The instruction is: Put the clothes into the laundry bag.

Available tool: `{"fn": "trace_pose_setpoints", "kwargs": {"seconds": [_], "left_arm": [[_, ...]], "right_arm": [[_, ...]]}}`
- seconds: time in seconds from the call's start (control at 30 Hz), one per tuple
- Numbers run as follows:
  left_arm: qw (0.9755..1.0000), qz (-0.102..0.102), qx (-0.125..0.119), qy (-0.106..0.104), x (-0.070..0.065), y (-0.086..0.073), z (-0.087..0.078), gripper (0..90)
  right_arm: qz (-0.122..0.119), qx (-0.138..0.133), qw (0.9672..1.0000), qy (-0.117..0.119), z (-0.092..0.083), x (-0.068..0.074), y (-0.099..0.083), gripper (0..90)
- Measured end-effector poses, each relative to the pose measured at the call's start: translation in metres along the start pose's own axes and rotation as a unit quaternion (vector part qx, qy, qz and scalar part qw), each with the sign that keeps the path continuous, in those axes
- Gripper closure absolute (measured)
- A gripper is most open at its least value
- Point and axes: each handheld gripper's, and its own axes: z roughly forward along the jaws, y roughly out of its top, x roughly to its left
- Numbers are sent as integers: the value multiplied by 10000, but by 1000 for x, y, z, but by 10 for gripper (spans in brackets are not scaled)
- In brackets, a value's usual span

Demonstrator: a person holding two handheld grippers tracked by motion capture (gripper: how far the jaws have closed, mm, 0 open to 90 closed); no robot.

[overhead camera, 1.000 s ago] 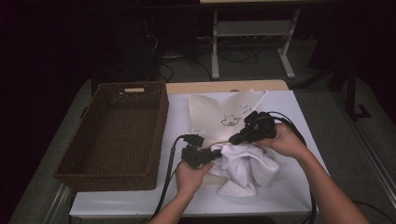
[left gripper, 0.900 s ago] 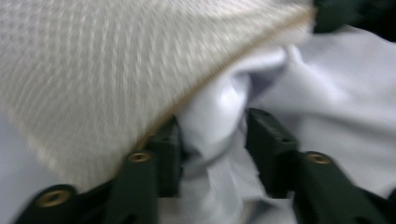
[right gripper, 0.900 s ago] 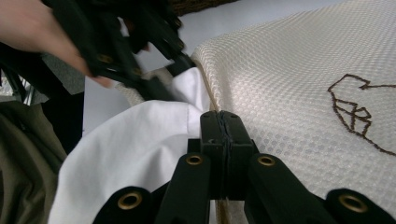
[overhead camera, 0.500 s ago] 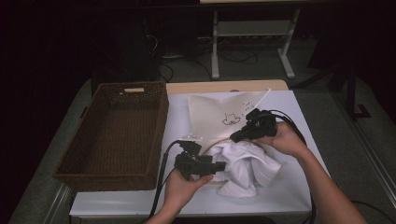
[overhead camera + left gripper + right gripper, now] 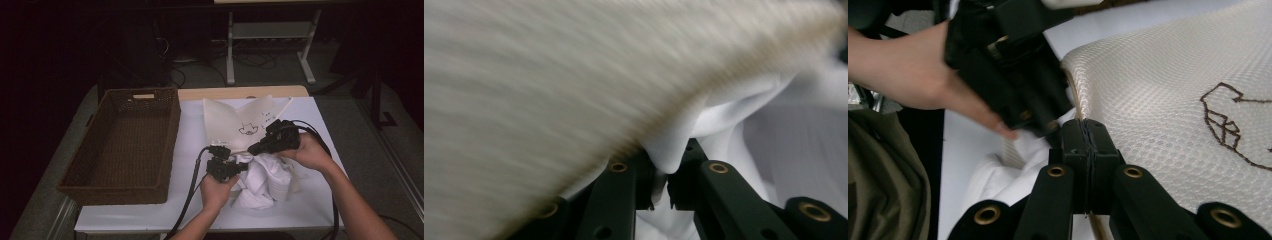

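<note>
Dim floor surrounds your white-covered desk (image 5: 150, 220). Your left gripper (image 5: 239, 169) has just been closing its fingers, now pinching a fold of the crumpled white cloth (image 5: 265, 182). Your right gripper (image 5: 252, 148), clenched on the cream mesh bag's (image 5: 235, 120) edge, sits just behind it. An embroidered outline drawing marks the bag; nothing readable.

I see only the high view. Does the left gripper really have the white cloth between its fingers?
Observer: Yes. In the left gripper view, the fingers of the left gripper have just been closing, and a fold of the white cloth is pinched between them.
Operator: And the right gripper?
Observer: The right gripper is shut on the edge of the mesh bag.
Operator: What is the bag's fabric like?
Observer: Cream honeycomb mesh, with a brown stitched outline on it.
</note>
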Motion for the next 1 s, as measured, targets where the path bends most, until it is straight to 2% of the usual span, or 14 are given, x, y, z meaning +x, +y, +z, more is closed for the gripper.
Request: {"fn": "trace_pose_setpoints", "kwargs": {"seconds": [0.07, 0.13, 0.23, 0.27, 0.33, 0.4, 0.53, 0.57, 0.63, 0.7, 0.8, 0.93, 1.0], "left_arm": [[9993, 8, -326, 155, -1, 5, -7, 828], [9990, -33, -385, 218, -1, 8, -8, 823], [9998, -3, -138, 154, 2, 5, -6, 778], [9999, -2, 5, 110, 3, 4, -6, 701], [9998, 21, 213, -26, 3, 2, -11, 669], [9992, 152, 366, -32, 2, -1, -20, 574], [9986, 334, 402, 42, 3, -5, -47, 468], [9983, 388, 437, 47, 6, -5, -52, 455], [9973, 474, 491, 252, 12, -6, -60, 451], [9979, 388, 462, 244, 19, -8, -66, 462], [9975, 406, 473, 327, 22, -13, -71, 432], [9973, 367, 564, 305, 23, -20, -72, 425], [9963, 351, 727, 289, 24, -21, -67, 433]], "right_arm": [[-55, -99, 9999, 26, -3, 4, 3, 888], [-93, -170, 9998, 4, -6, 6, 5, 888], [8, -42, 10000, -42, -2, 1, 3, 888], [78, 62, 10000, -7, 4, -3, -1, 888], [94, 125, 9999, -16, 7, -4, -3, 887], [139, 137, 9998, 2, 9, -6, -6, 887], [171, 98, 9998, -9, 8, -8, -8, 887], [183, 89, 9998, -19, 8, -8, -8, 887], [172, 74, 9998, -13, 7, -8, -7, 887], [163, 78, 9998, -17, 9, -8, -7, 887], [145, 76, 9999, -20, 9, -7, -7, 887], [161, 47, 9999, -27, 7, -8, -7, 887], [145, 52, 9999, -34, 7, -8, -6, 886]]}}
